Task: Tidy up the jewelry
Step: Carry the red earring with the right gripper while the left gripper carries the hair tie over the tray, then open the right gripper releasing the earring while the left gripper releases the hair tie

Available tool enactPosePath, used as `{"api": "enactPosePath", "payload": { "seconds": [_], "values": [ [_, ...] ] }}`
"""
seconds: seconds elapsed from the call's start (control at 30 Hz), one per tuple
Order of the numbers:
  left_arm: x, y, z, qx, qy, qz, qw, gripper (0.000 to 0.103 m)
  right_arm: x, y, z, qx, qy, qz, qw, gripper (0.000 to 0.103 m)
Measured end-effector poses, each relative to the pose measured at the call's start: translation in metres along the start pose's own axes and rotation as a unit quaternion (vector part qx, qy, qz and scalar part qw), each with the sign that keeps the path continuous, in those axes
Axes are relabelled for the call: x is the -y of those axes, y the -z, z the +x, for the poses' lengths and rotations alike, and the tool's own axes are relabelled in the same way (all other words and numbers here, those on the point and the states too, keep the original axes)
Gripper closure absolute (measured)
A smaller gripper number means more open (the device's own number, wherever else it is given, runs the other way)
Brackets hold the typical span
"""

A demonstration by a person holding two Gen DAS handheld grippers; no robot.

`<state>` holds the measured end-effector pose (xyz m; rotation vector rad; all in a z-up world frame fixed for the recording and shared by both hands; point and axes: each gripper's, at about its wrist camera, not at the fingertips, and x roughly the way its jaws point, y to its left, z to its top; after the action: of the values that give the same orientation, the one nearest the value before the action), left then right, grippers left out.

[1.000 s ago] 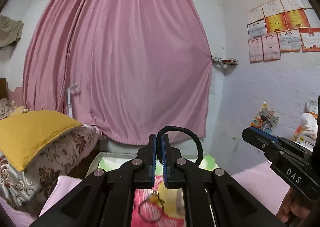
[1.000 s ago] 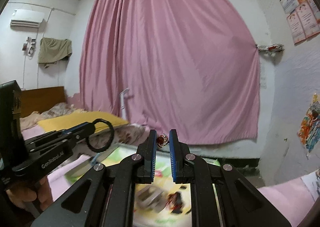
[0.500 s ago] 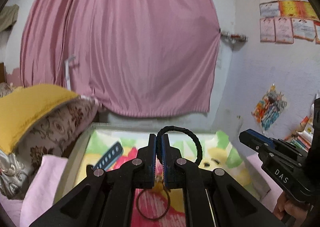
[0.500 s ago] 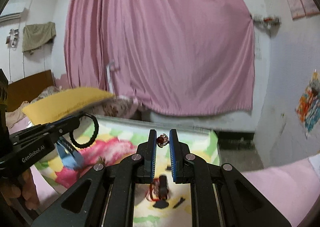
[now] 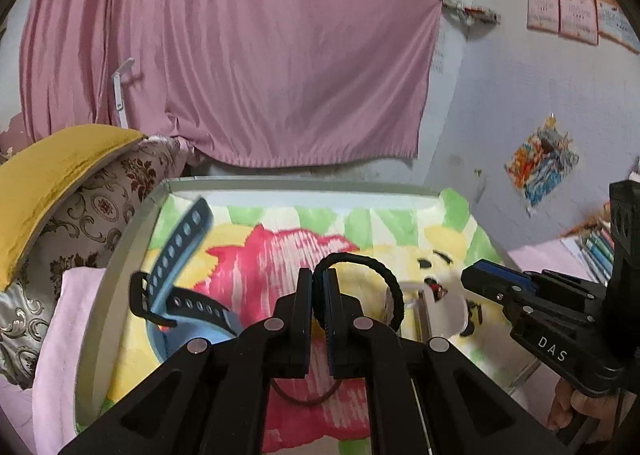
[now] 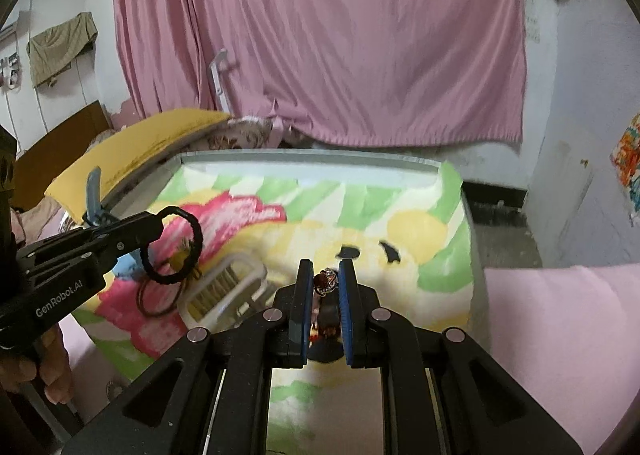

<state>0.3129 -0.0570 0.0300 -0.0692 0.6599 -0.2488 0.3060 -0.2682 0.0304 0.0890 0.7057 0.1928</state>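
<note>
Jewelry is hanging in both grippers above a floral-print table [image 5: 120, 287]: the left gripper [image 5: 317, 281] is pinching a black braided bracelet [image 5: 386, 275] between nearly closed jaws, while the right gripper [image 6: 326, 275] is clamping a red-stone ring [image 6: 326, 282]. A brown hair tie [image 6: 154, 301] is lying beside a white organizer box [image 6: 224, 291].

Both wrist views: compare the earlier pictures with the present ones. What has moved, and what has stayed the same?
Both views have tipped down from the curtain toward the tray, which now fills more of each picture. Nothing was taken or released: the left gripper stays shut on the black band, and the right gripper on the red ring.
</note>
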Motion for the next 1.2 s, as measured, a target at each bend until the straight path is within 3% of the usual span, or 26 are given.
{"api": "enactPosePath", "payload": {
  "seconds": [0.33, 0.83, 1.0, 1.1, 1.2],
  "values": [
    [0.001, 0.005, 0.012, -0.043, -0.006, 0.007, 0.999, 0.098, 0.0, 0.006, 0.012, -0.028, -0.013, 0.004, 1.0, 0.092],
    [-0.002, 0.005, 0.015, -0.053, -0.001, -0.005, 0.9986, 0.097, -0.002, 0.007, 0.016, -0.038, -0.013, 0.006, 0.999, 0.09],
    [-0.005, 0.003, 0.012, -0.044, 0.002, -0.014, 0.9989, 0.093, -0.002, 0.008, 0.009, -0.023, -0.006, 0.005, 1.0, 0.081],
    [-0.005, 0.001, 0.005, -0.03, 0.01, -0.015, 0.9994, 0.093, -0.002, 0.007, 0.0, -0.002, 0.001, 0.006, 1.0, 0.069],
    [-0.006, 0.0, -0.004, -0.014, 0.016, -0.021, 0.9996, 0.081, -0.001, 0.006, -0.012, 0.024, 0.003, 0.007, 1.0, 0.058]
  ]
}}
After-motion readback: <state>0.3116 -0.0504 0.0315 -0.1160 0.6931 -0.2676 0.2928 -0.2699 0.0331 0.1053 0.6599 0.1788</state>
